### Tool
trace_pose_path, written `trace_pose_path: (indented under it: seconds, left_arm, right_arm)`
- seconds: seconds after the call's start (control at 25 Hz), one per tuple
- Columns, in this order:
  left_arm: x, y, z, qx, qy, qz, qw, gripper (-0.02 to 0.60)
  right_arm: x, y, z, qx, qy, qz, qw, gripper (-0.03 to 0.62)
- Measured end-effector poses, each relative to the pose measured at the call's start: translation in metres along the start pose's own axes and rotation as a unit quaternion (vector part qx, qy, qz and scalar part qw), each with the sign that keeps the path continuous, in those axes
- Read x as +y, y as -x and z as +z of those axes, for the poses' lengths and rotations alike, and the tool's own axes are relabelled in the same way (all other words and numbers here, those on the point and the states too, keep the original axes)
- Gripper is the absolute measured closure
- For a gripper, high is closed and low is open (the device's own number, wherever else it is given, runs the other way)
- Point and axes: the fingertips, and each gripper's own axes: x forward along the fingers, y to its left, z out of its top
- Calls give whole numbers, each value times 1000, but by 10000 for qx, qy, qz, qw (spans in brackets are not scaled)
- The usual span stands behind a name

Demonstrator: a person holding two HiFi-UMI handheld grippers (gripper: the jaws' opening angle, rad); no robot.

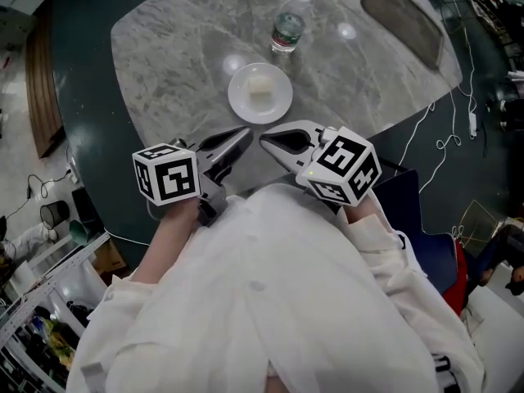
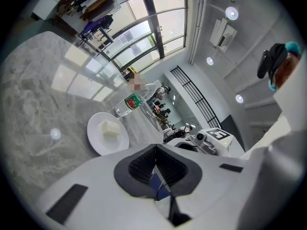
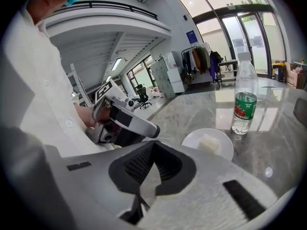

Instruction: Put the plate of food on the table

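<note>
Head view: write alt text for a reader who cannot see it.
A white plate holding a pale block of food sits on a grey marble table, a water bottle just beyond it. Nearer the wearer, the left gripper and right gripper hover shut and empty.

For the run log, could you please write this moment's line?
plate on table; bottle behind it; left gripper shut, empty; right gripper shut, empty
</note>
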Motion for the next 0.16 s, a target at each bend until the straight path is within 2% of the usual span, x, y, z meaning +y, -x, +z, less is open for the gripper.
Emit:
trace_pose_path:
  seconds: [0.16]
  left_arm:
    - [1,0,1,-3,34,40,10000,566]
  right_arm:
    - [2,-1,4,-30,-44,93,9999,592]
